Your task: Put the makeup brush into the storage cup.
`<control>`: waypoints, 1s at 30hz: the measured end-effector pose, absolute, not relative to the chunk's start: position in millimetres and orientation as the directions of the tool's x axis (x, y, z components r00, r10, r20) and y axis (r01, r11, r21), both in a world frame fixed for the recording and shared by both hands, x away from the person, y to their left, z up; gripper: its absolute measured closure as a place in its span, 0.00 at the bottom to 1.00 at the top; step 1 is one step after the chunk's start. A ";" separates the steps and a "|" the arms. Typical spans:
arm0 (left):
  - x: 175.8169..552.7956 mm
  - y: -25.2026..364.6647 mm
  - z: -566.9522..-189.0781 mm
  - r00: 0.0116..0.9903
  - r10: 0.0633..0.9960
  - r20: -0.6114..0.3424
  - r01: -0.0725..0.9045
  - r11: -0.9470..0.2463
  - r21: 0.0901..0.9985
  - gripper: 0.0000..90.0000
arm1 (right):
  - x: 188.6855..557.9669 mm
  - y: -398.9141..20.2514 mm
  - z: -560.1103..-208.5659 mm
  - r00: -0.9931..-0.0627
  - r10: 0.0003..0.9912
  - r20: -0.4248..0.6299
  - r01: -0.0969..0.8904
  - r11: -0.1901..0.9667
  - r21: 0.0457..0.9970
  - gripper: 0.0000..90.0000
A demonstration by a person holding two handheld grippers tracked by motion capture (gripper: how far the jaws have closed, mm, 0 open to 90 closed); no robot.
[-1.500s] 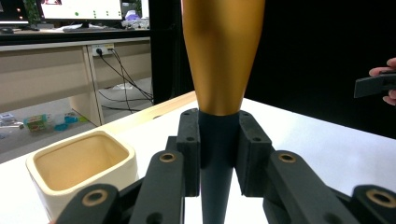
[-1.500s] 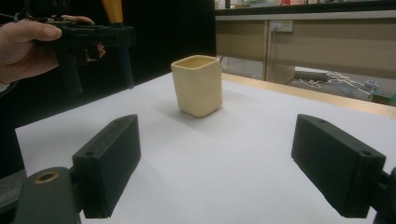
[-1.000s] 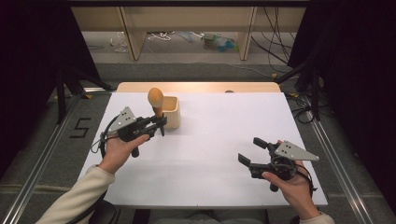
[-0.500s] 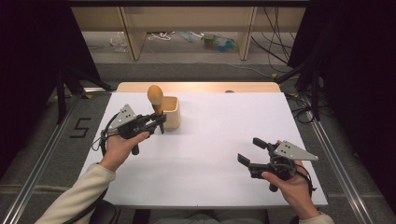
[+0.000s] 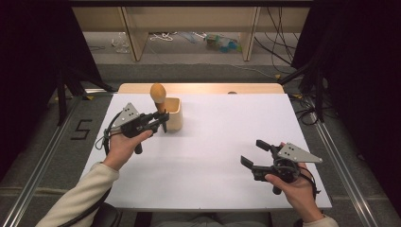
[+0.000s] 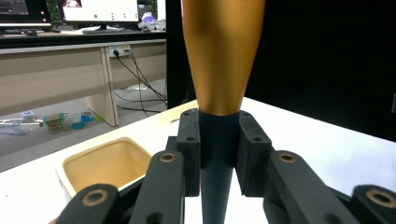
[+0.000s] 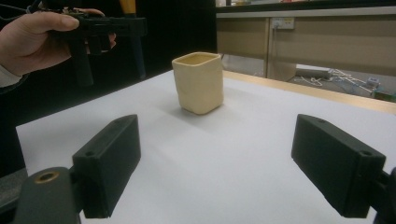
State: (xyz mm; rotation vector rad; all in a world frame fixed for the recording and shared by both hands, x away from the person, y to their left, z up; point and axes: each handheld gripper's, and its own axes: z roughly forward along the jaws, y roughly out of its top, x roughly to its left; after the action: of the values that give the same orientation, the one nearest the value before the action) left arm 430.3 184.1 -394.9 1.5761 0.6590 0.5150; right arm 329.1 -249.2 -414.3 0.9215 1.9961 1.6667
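Observation:
A utensil with an orange-brown head (image 5: 157, 93) and a dark tapered handle (image 6: 217, 186) stands upright, head up. My left gripper (image 5: 162, 118) is shut on the handle just below the head (image 6: 222, 51), with its pads (image 6: 189, 140) pressed on either side. A cream square cup (image 5: 174, 113) stands on the white table right beside the utensil, which hangs outside the cup (image 6: 105, 163). Near the table's front right, my right gripper (image 5: 252, 152) is open, nothing between its jaws (image 7: 229, 168), which point at the cup (image 7: 198, 81).
The white table top (image 5: 222, 137) has a wooden strip (image 5: 203, 88) along its far edge. Metal rails (image 5: 340, 161) run along both sides. Desks and cables (image 5: 165, 35) lie on the floor beyond. Black curtains stand left and right.
The left gripper and its utensil have crept up a touch beside the cup. The right gripper has kept still.

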 end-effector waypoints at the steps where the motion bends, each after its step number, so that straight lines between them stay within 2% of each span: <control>1: 430.5 184.3 -394.7 0.733 0.678 -0.052 0.114 -0.046 0.992 0.82 | 329.2 -249.4 -414.1 -0.711 0.693 0.119 0.242 0.082 0.967 0.19; 30: 444.0 185.9 -388.1 0.710 0.702 -0.055 0.111 -0.034 0.993 0.82 | 330.1 -248.7 -415.9 -0.716 0.686 0.129 0.247 0.077 0.966 0.19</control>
State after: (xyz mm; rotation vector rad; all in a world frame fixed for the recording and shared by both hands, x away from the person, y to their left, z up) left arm 444.0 185.9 -388.1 1.5576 0.6855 0.5402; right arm 330.1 -248.7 -415.9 0.9261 2.0023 1.6764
